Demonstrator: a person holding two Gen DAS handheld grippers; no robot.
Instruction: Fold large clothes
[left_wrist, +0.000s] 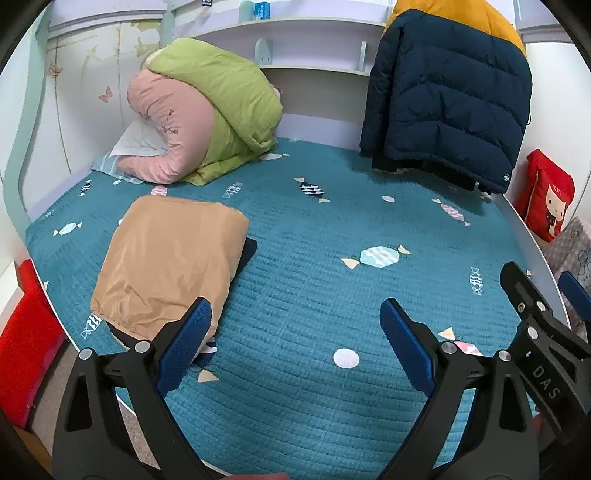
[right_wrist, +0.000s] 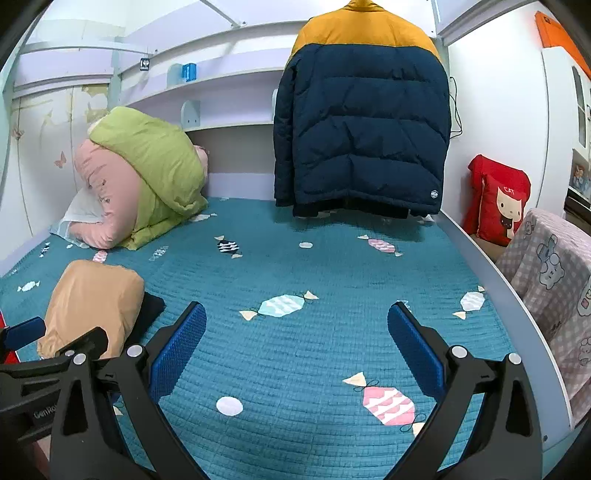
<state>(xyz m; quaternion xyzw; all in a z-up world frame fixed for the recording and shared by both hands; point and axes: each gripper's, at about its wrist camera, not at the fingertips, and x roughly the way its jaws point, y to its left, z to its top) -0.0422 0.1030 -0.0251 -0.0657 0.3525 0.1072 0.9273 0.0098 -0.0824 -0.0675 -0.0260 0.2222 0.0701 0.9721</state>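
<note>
A navy and mustard puffer jacket (left_wrist: 447, 96) (right_wrist: 362, 125) hangs at the far end of the bed, its hem just above the teal quilt (left_wrist: 295, 229) (right_wrist: 303, 266). A folded tan garment (left_wrist: 166, 266) (right_wrist: 92, 299) lies on the quilt at the near left, over something black. My left gripper (left_wrist: 295, 317) is open with nothing between its blue pads, its left finger beside the tan bundle. My right gripper (right_wrist: 297, 321) is also open and empty over bare quilt. In the left wrist view the right gripper (left_wrist: 543, 310) shows at the right edge.
A rolled pink and green duvet (left_wrist: 207, 114) (right_wrist: 140, 177) sits in the far left corner on a pillow. A red cat cushion (right_wrist: 498, 199) (left_wrist: 546, 195) and a grey patterned cloth (right_wrist: 554, 273) lie off the bed's right edge. Shelves run along the far wall.
</note>
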